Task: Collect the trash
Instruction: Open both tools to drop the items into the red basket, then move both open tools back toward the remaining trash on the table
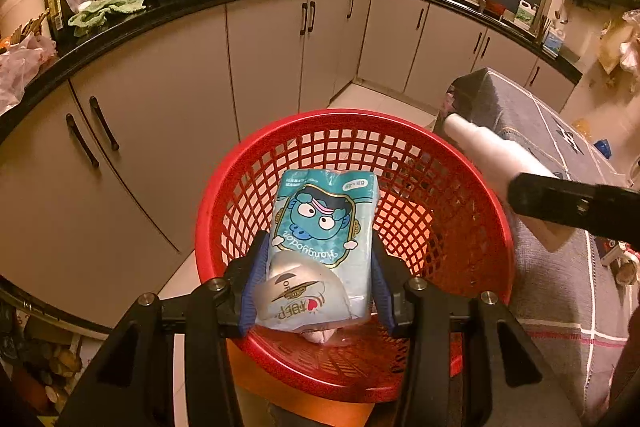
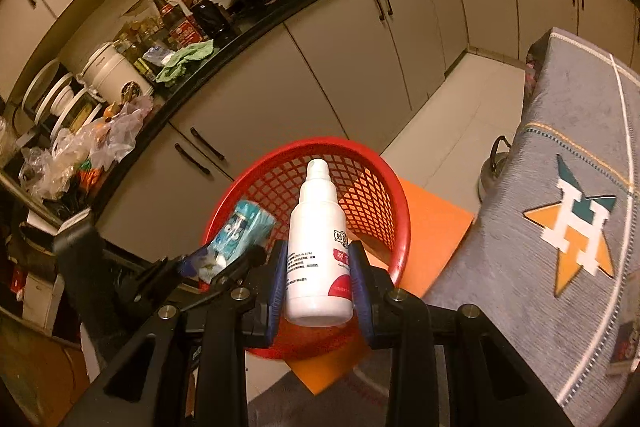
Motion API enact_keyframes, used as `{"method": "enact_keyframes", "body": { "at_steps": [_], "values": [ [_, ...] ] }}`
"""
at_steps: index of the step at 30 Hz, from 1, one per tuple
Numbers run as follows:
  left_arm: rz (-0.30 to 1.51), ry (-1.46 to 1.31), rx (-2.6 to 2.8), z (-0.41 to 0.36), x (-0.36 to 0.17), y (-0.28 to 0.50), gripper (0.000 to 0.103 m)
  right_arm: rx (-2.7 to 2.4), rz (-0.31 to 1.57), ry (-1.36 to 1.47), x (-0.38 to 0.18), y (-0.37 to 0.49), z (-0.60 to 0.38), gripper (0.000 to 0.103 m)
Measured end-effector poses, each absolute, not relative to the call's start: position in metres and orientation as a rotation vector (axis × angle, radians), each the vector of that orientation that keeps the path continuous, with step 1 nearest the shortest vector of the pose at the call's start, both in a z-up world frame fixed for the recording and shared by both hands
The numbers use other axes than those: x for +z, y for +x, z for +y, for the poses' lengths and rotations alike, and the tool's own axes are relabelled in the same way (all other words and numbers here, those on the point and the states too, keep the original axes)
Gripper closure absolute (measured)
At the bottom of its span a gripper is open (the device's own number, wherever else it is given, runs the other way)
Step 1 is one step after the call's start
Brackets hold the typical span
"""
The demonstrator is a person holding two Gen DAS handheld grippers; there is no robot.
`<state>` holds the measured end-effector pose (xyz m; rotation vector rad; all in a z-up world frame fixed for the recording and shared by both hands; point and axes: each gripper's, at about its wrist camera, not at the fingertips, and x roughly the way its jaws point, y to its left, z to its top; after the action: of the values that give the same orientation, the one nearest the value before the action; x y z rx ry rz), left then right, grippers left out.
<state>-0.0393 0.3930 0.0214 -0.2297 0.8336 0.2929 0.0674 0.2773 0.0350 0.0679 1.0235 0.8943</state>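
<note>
Red basket [image 1: 472, 227] floor (tissue-pack-hidden [image 1: 324, 227])

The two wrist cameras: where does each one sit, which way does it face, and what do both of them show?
Left wrist: sits on the left gripper, looking along its fingers down into the red basket; its blue pads clamp a tissue pack; the right gripper's arm shows at the right edge.
Right wrist: sits on the right gripper, facing the basket and kitchen counter; its fingers clamp a white spray bottle; the left gripper shows at lower left.
Shared: the basket, tissue pack, spray bottle, counter and grey cloth.
</note>
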Motion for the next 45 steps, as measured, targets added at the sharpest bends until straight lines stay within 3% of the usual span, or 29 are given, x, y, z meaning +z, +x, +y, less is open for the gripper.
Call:
{"method": "enact_keyframes", "body": {
  "at_steps": [7, 11, 15, 45],
  "values": [
    [0.833, -0.223, 0.288, 0.391, 0.022, -0.038, 0.057, 0.886, 1.051, 0.09, 0.026, 0.077, 0.282, 0.068],
    [0.825, -0.226, 0.287, 0.392, 0.024, -0.037, 0.042, 0.892, 1.047, 0.09, 0.028, 0.076, 0.281, 0.068],
    [0.828, -0.224, 0.293, 0.391, 0.025, -0.035, 0.039, 0.898, 1.036, 0.101, 0.033, 0.074, 0.274, 0.067],
    [0.752, -0.088, 0.281, 0.31, 0.066, -0.087, 0.035, 0.877, 1.009, 0.16, 0.036, 0.007, 0.164, 0.06]
  ]
}}
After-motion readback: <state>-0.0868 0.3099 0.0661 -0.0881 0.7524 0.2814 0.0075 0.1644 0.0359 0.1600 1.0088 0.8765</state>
